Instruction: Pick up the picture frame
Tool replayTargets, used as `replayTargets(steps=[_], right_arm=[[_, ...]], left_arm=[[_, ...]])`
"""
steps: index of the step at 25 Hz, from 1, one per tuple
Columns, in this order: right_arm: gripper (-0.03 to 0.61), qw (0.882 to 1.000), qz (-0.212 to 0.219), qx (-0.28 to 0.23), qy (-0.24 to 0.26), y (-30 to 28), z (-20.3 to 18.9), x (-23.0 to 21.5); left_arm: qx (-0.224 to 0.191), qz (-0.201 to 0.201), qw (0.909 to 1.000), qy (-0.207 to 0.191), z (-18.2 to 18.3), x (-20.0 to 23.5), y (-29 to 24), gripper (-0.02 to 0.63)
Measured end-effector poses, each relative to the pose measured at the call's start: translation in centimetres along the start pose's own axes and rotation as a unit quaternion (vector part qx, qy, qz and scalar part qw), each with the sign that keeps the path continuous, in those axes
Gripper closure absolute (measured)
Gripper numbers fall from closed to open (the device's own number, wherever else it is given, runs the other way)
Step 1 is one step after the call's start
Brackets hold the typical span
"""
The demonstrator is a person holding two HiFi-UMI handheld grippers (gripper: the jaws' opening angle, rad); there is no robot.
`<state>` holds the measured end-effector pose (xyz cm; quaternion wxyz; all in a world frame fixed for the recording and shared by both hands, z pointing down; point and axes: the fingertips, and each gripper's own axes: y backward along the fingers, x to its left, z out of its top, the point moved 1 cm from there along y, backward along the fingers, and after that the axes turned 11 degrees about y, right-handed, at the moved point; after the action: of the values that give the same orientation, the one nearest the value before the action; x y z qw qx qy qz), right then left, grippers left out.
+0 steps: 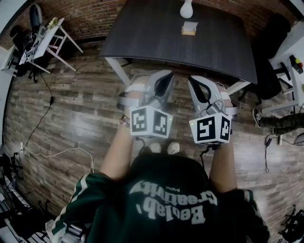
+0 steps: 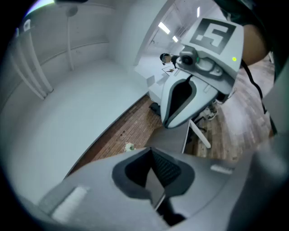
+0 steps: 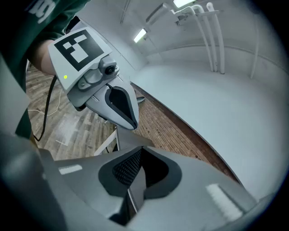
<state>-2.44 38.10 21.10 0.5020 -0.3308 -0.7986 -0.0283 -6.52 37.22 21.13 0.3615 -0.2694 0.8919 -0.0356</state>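
Note:
The picture frame (image 1: 189,28), small and light-coloured, rests near the far edge of a dark table (image 1: 156,38). Both grippers are held side by side above the wooden floor, short of the table's near edge and well away from the frame. My left gripper (image 1: 166,77) is shut with nothing in it; its own view shows the jaws pressed together (image 2: 155,182). My right gripper (image 1: 193,81) is also shut and empty (image 3: 134,182). Each gripper view shows the other gripper (image 2: 180,97) (image 3: 114,103) close alongside. Neither gripper view shows the frame.
A white rounded object (image 1: 186,8) stands behind the frame. A white stand with clutter (image 1: 47,40) is at the back left, a black office chair (image 1: 270,66) and a white desk (image 1: 294,66) at the right. Cables (image 1: 47,102) trail over the floor. A brick wall (image 1: 95,16) lies behind.

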Motion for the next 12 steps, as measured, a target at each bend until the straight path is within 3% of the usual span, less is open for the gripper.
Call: replayTargets(steps=[12], right_arm=[[0.574, 1.0, 0.004, 0.001, 0.013, 0.4, 0.55, 0.69]], left_arm=[[-0.001, 0.001, 1.0, -0.003, 0.05, -0.16, 0.86, 0.614]])
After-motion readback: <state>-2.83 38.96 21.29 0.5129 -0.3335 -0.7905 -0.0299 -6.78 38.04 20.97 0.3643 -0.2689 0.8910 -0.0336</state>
